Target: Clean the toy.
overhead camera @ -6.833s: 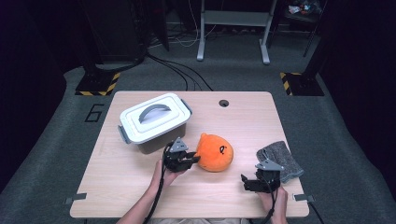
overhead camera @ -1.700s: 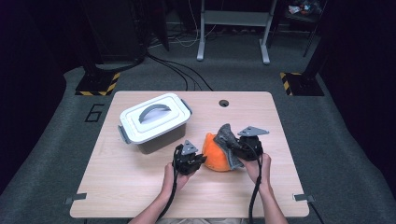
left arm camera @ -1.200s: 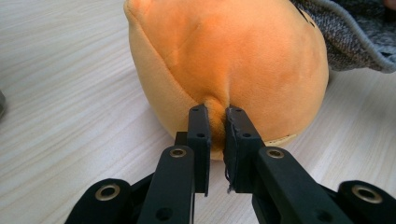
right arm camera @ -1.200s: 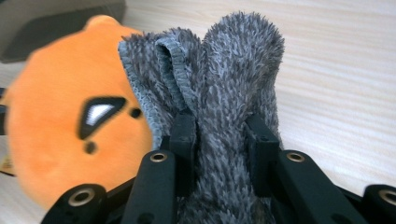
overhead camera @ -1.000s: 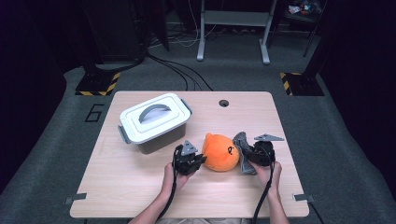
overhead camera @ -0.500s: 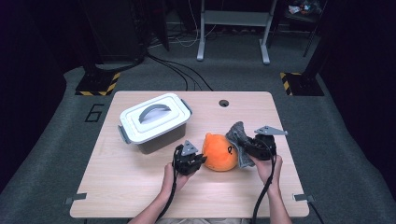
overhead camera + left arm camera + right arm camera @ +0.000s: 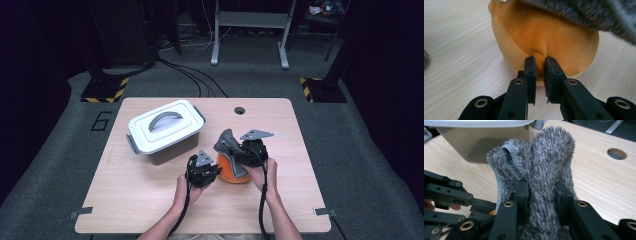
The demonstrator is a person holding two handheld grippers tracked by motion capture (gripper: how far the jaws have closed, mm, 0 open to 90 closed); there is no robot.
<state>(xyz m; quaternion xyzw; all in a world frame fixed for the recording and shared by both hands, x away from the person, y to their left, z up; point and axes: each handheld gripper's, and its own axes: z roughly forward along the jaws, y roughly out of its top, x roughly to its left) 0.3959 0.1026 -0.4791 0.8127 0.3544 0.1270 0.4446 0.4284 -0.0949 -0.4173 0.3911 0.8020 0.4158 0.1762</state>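
Two hand-held tools at work on a wooden desk (image 7: 150, 200), seen from above and along each tool's jaws. The orange plush toy (image 7: 231, 172) sits on the desk near its middle, just in front of the white lidded box (image 7: 165, 131) (grey handle and side clasps). The left tool (image 7: 216, 171) meets the toy from the person's left side; in the left gripper view (image 7: 539, 66) its jaws are pressed nearly together, pinching a small fold of the toy's orange fabric (image 7: 544, 37) low on its flank. The right tool (image 7: 239, 151) stands over the toy's right half and carries a grey fuzzy cloth (image 7: 229, 145), which drapes across the top of the toy. In the right gripper view (image 7: 541, 188) its jaws clamp a thick bunched fold of that cloth (image 7: 544, 170), the pile rising above the jaw tips, with the box wall (image 7: 479, 140) behind and the left tool's black linkage (image 7: 446, 192) at the lower left.
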